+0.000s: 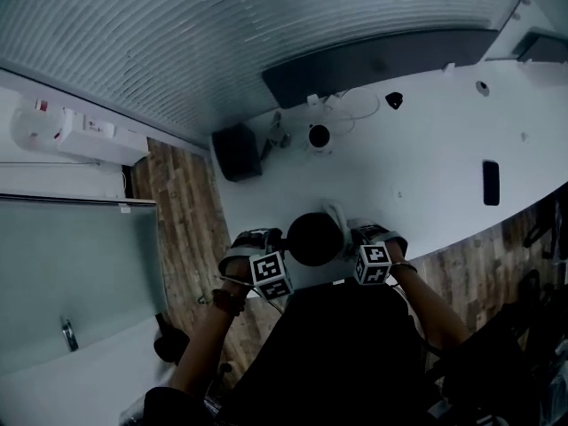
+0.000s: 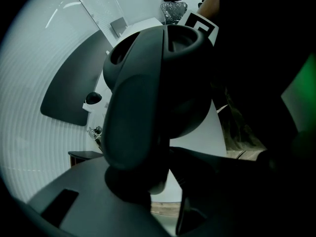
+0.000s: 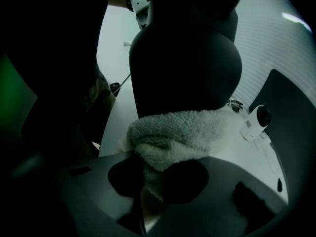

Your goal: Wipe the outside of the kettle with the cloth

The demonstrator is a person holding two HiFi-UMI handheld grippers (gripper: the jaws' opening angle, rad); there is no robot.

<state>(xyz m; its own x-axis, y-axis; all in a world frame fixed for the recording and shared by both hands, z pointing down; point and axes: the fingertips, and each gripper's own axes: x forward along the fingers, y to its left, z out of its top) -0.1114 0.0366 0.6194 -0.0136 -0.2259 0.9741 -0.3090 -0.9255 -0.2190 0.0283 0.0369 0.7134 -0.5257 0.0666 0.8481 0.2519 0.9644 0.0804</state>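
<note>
The black kettle (image 1: 313,238) hangs just above the white table's near edge, between my two grippers. In the left gripper view its broad handle (image 2: 132,125) runs down into the jaws of my left gripper (image 2: 157,184), which is shut on it. My right gripper (image 3: 147,184) is shut on a fluffy pale cloth (image 3: 170,137). The cloth is bunched and pressed against the lower side of the kettle body (image 3: 190,58). In the head view the cloth (image 1: 337,215) shows as a light strip at the kettle's right, between my left gripper (image 1: 257,245) and right gripper (image 1: 374,242).
The white table (image 1: 426,140) carries a small round camera (image 1: 319,136) with a cable, a black box (image 1: 236,152), a long dark panel (image 1: 382,60) at the back and a flat black device (image 1: 491,182). Wooden floor (image 1: 182,238) lies left of the table.
</note>
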